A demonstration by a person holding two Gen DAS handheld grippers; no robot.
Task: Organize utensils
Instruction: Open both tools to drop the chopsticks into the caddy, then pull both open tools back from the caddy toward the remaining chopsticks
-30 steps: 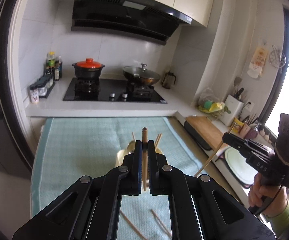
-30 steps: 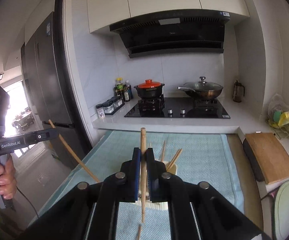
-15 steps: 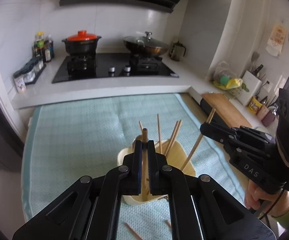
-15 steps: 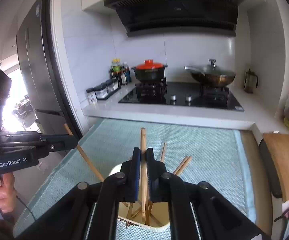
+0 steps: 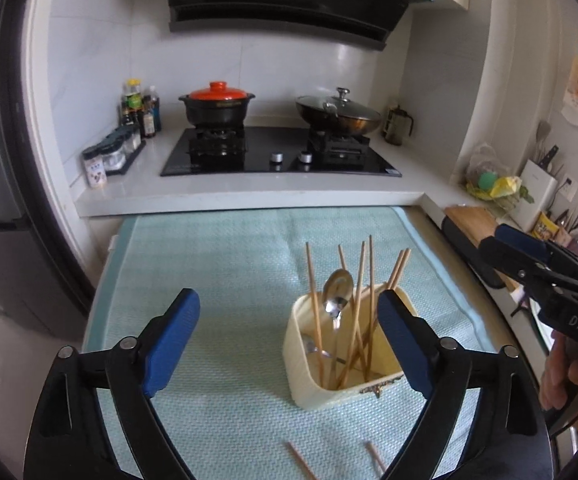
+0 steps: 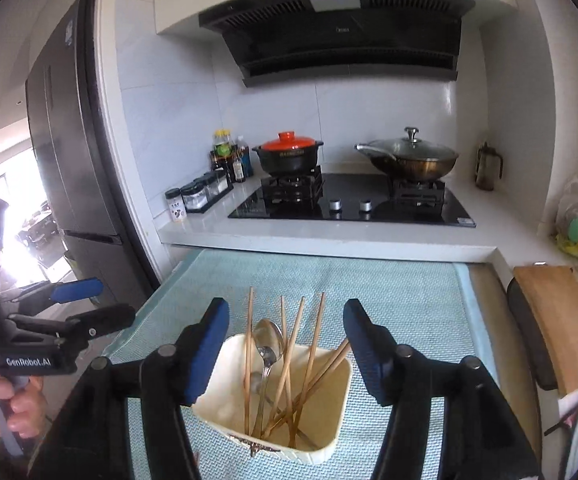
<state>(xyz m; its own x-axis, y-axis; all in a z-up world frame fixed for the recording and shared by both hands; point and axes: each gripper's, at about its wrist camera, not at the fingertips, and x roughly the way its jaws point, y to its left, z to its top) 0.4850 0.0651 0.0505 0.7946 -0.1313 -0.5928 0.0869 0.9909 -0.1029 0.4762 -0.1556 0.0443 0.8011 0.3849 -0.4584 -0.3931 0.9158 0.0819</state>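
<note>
A cream utensil holder [image 5: 309, 364] stands on the light green mat [image 5: 217, 264]. Several wooden chopsticks [image 5: 311, 280] and a metal spoon [image 5: 339, 286] stand in it. My left gripper [image 5: 289, 340] hovers just above and left of the holder, its jaws opening wide with nothing pressed between the blue pads [image 5: 173, 338]. My right gripper [image 6: 285, 352] hangs over the holder [image 6: 225, 384], jaws opening too; the chopsticks [image 6: 250, 320] and spoon [image 6: 268, 338] rise between its fingers untouched. Each gripper shows in the other's view: the right gripper [image 5: 503, 246] and the left gripper [image 6: 105, 302].
Two loose chopsticks [image 5: 301, 462] lie on the mat near its front edge. Behind the mat runs a white counter [image 5: 249, 196] with a hob, an orange-lidded pot [image 5: 217, 104] and a wok [image 5: 339, 114]. A wooden board [image 6: 561, 320] lies to the right, a dark fridge [image 6: 69, 160] to the left.
Both grippers came down over the holder, each shut on a chopstick. Both have now opened, and the chopsticks stand in the holder with the others.
</note>
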